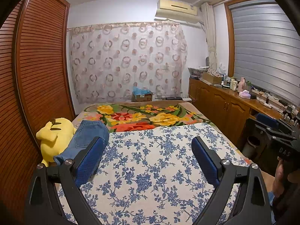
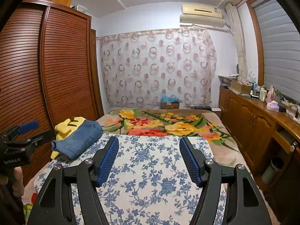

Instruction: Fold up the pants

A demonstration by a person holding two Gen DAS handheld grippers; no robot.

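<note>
Folded blue jeans (image 1: 84,138) lie at the left edge of the bed, resting partly on a yellow plush toy (image 1: 54,136). They also show in the right wrist view (image 2: 78,138) with the plush toy (image 2: 69,124) under them. My left gripper (image 1: 148,144) is open and empty above the blue floral sheet (image 1: 153,168), its left finger just right of the jeans. My right gripper (image 2: 149,144) is open and empty over the same sheet (image 2: 150,178), to the right of the jeans. Each gripper shows at the side of the other's view, the right one (image 1: 271,129) and the left one (image 2: 24,131).
A bright flowered blanket (image 1: 146,116) covers the far half of the bed. A slatted wooden wardrobe (image 1: 37,65) stands on the left. A wooden cabinet (image 1: 225,103) with bottles and clutter runs along the right. A cardboard box (image 1: 142,96) sits beyond the bed.
</note>
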